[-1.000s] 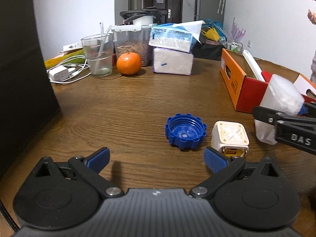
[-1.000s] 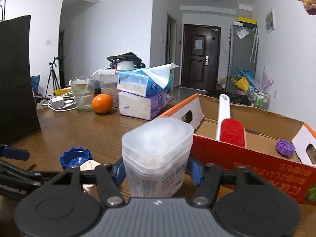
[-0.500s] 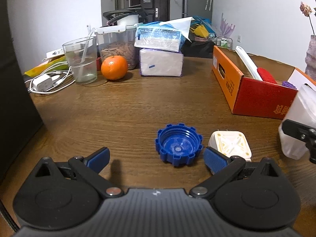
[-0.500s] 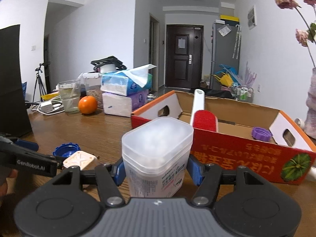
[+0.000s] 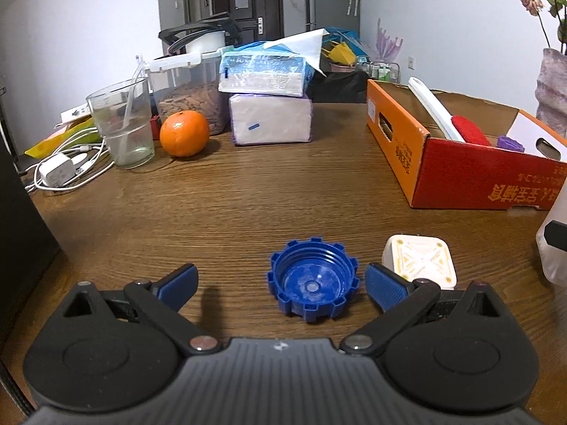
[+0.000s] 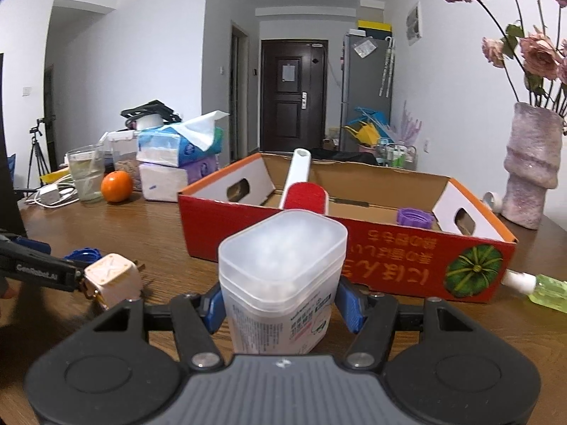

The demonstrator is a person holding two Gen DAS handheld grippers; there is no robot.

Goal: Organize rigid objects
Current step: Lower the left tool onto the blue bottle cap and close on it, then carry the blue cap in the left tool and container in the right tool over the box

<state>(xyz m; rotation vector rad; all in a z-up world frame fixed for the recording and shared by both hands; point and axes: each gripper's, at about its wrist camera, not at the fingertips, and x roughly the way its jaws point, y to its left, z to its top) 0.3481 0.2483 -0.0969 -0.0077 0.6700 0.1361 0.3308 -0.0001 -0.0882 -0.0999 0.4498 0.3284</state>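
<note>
1. Carrying the tub (image 6: 281,276) clamped in our right gripper (image 6: 281,304), we have swung round over the last second so that the long red side of the box (image 6: 354,248) now faces us, just beyond the tub; before, we faced its corner.
2. Our left gripper (image 5: 281,283) has drifted towards the blue cap (image 5: 312,285): the cap, which lay ahead of the fingers, now sits between them, nearer the right one. The jaws stand apart and touch nothing.
3. We judge this puts both hands one step from done: the tub needs lifting over the wall of the box, and the cap needs only a squeeze.
4. Counted, loose on the worktop (image 5: 248,194): one blue cap and one white plug (image 5: 420,260) just right of it.
5. In the box already: one red-headed brush (image 6: 304,194) and one purple cap (image 6: 414,216).
6. Held: one tub.
7. Far left, likely not ours to sort: one orange (image 5: 184,133), one glass (image 5: 122,122), two tissue packs (image 5: 269,102) stacked.
</note>
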